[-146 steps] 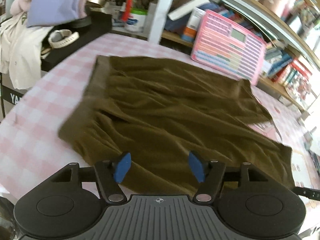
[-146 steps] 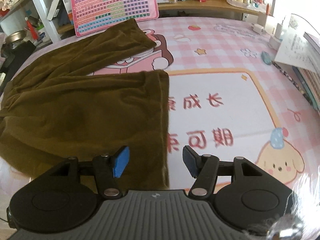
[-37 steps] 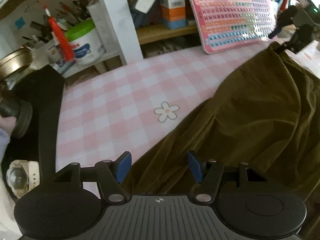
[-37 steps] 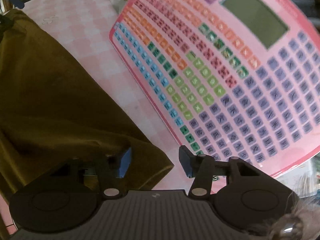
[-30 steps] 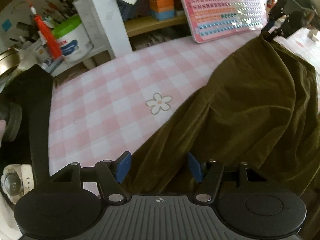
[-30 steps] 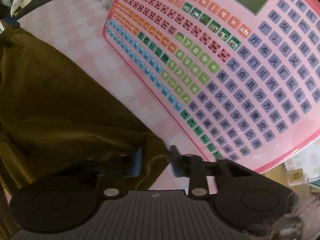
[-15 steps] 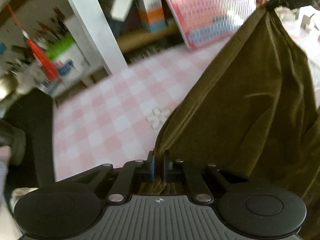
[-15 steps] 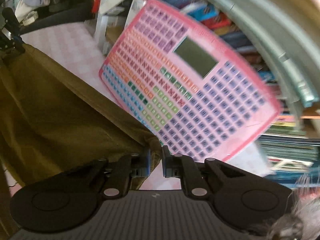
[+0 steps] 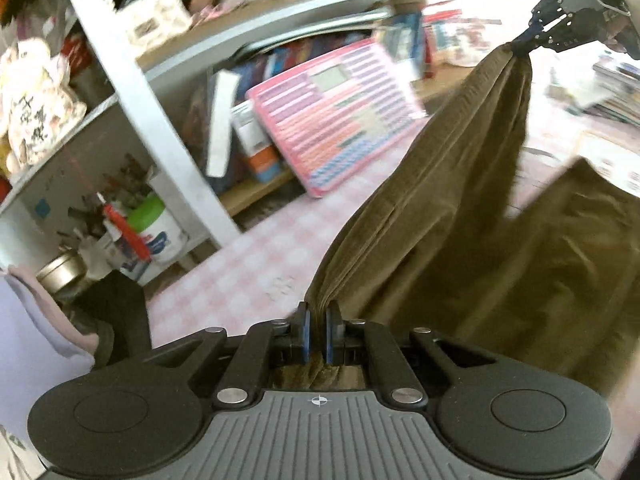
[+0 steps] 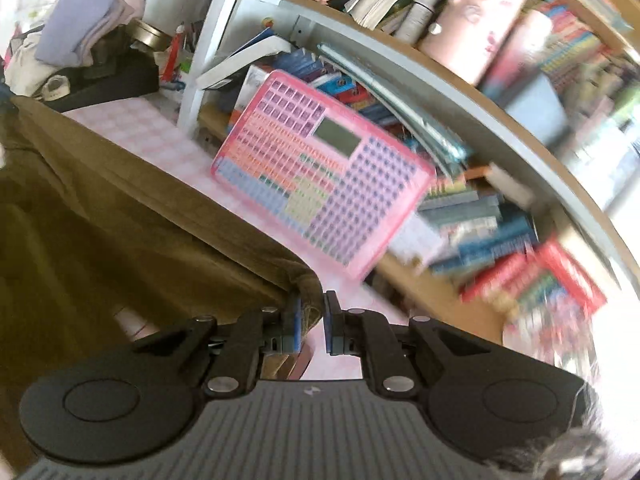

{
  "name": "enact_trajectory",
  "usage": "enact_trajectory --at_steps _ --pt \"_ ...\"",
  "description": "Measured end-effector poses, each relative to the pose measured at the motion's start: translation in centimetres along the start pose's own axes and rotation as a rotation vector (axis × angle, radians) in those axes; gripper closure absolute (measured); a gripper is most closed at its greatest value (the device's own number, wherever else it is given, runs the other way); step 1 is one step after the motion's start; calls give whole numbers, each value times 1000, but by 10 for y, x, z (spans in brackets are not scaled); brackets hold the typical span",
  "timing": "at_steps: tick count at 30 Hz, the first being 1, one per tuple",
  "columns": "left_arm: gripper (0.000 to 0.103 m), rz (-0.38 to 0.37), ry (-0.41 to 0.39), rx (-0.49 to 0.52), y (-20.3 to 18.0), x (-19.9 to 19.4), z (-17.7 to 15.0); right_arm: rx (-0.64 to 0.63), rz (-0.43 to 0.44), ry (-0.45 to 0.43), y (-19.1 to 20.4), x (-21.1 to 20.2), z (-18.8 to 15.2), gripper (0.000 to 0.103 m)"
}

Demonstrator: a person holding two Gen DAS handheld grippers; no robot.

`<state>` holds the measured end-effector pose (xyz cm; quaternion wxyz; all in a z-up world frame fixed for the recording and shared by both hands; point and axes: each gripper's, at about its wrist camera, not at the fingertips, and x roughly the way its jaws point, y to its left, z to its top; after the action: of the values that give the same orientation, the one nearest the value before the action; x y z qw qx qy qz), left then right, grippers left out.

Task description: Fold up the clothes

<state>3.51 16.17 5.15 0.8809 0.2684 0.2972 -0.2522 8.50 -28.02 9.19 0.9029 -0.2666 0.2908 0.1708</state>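
Note:
The olive-brown garment (image 9: 472, 216) hangs lifted above the pink checked table (image 9: 248, 276), stretched between my two grippers. My left gripper (image 9: 315, 322) is shut on one corner of it. My right gripper (image 10: 311, 318) is shut on the other corner of the same edge; it also shows in the left wrist view (image 9: 532, 42) at the top right, pinching the cloth. In the right wrist view the garment (image 10: 100, 216) runs away to the left. Its lower part drapes down toward the table.
A pink keyboard toy (image 9: 340, 116) leans against a bookshelf behind the table, also in the right wrist view (image 10: 320, 176). A white shelf post (image 9: 148, 112), jars and a green-lidded tub (image 9: 156, 232) stand at the left. Books (image 10: 500, 232) fill the shelves.
Both grippers, open a second ago, have shut on the garment's far corners and lifted it up off the table. Both views have swung upward toward the shelves.

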Motion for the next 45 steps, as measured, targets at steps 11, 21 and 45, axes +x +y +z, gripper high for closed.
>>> enact_trajectory --at_steps 11,21,45 --pt "90 -135 74 -229 -61 -17 -92 270 -15 326 107 -44 -143 92" --pt "55 -202 42 -864 -41 -42 -127 650 -51 355 114 -67 -162 64" --pt "66 -241 -174 -1777 -41 -4 -166 1796 197 213 81 -26 -221 64"
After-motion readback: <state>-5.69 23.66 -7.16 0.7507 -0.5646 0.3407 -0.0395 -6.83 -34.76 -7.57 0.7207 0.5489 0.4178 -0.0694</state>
